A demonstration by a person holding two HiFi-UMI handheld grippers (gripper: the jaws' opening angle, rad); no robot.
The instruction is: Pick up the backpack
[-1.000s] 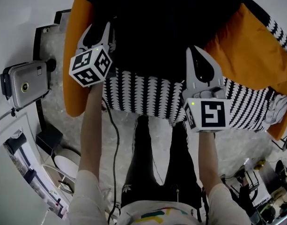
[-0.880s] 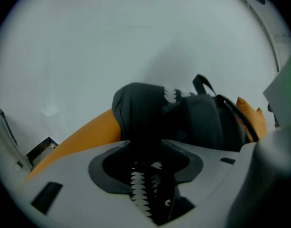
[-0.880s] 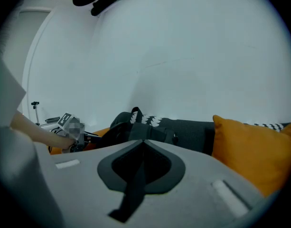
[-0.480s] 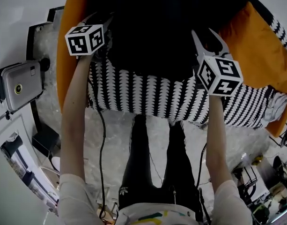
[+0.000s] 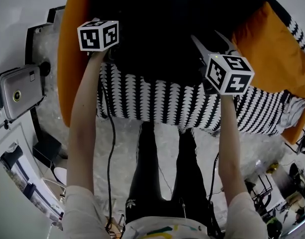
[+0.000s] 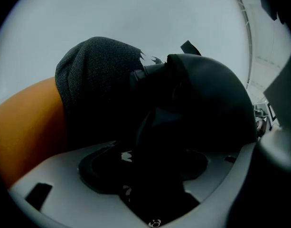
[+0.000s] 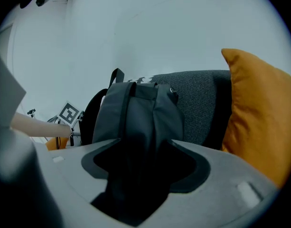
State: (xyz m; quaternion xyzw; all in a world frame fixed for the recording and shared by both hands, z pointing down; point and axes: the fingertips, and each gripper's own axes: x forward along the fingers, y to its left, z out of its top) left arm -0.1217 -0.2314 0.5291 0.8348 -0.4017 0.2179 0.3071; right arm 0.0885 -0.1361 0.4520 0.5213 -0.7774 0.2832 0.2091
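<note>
The backpack (image 5: 162, 24) is a dark bag that stands on a sofa under a black-and-white patterned throw (image 5: 157, 101). In the left gripper view its rounded dark side (image 6: 207, 103) fills the middle. In the right gripper view it shows grey with a top loop (image 7: 136, 113). My left gripper (image 6: 145, 175) is at the bag's left side, and its jaws are opening with dark bag fabric between them. My right gripper (image 7: 145, 170) is at the bag's right side (image 5: 210, 40). Its jaws are also opening around a fold of the bag.
Orange cushions flank the bag on the left (image 5: 72, 59) and right (image 5: 264, 49). A grey backrest (image 7: 202, 103) and a white wall stand behind. A silver camera on a stand (image 5: 15, 91) is at the left. Floor clutter (image 5: 281, 183) lies at the right.
Both grippers have moved forward onto the backpack, dipping down. The right gripper's jaws, shut a second ago, have spread wide, and the left cube has turned.
</note>
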